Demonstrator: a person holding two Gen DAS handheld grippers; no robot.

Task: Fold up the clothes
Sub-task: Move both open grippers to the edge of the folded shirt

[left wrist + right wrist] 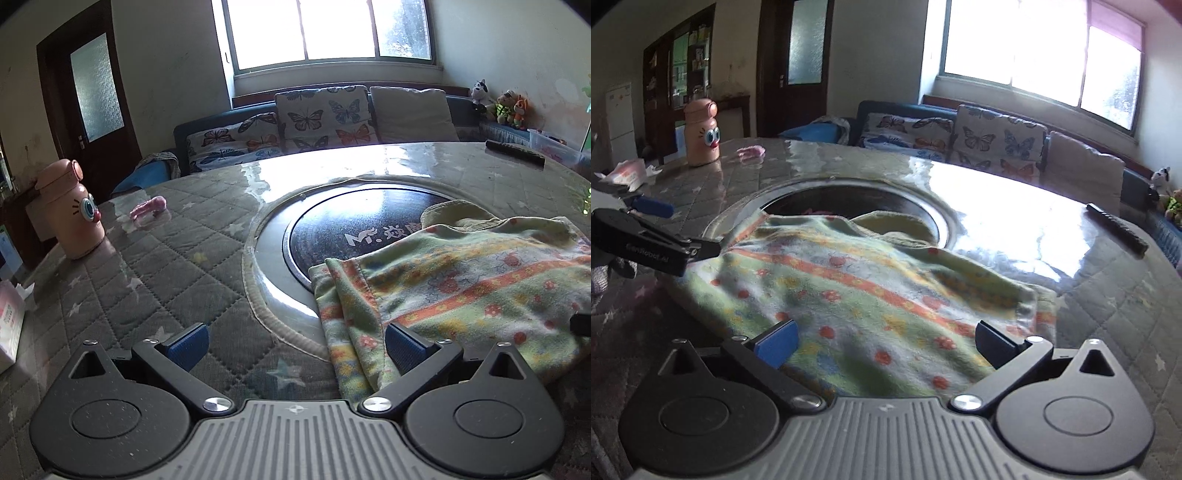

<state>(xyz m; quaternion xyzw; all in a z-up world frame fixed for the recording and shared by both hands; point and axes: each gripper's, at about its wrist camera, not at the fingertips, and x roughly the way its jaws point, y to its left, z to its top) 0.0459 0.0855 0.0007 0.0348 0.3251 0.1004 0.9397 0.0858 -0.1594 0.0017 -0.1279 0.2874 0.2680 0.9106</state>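
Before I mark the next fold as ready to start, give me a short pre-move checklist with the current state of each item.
1. Left gripper open, nothing pinched: ok; its right finger sits at the garment's edge.
2. Right gripper open, nothing pinched: ok; the cloth lies below and between the fingers.
3. Garment lying flat: not ok; its near-left corner is doubled over and the surface is rumpled.
4. Garment fully on the quilted table cover: not ok; it partly overlaps the round black plate.
5. Pink bottle and dark remote away from the garment: ok.
6. Garment's near edge: cannot tell; the grippers hide it.
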